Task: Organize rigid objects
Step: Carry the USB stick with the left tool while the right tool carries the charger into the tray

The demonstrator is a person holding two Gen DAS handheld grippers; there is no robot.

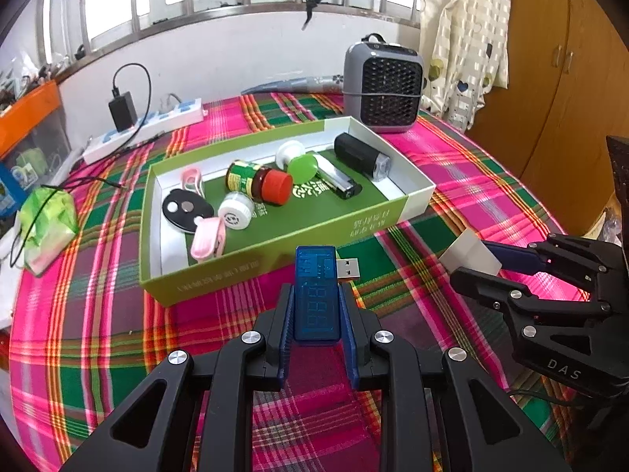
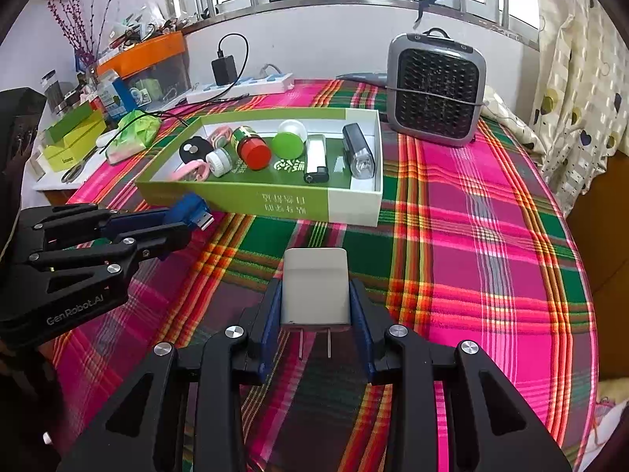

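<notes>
Left wrist: left gripper [image 1: 316,303] fingers clamp blue USB tester [image 1: 316,295]; right gripper [image 2: 316,306] grips white charger [image 2: 315,285].

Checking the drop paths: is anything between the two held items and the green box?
Only the box's near wall. The left gripper holds the USB meter just short of it; the right gripper holds the white charger over bare cloth. Inside, free floor shows behind the lighter.

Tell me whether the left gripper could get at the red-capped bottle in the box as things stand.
Probably not yet: the left gripper is shut on the blue USB tester. Otherwise the way looks free: the green box is open-topped and the red-capped bottle lies exposed.
</notes>
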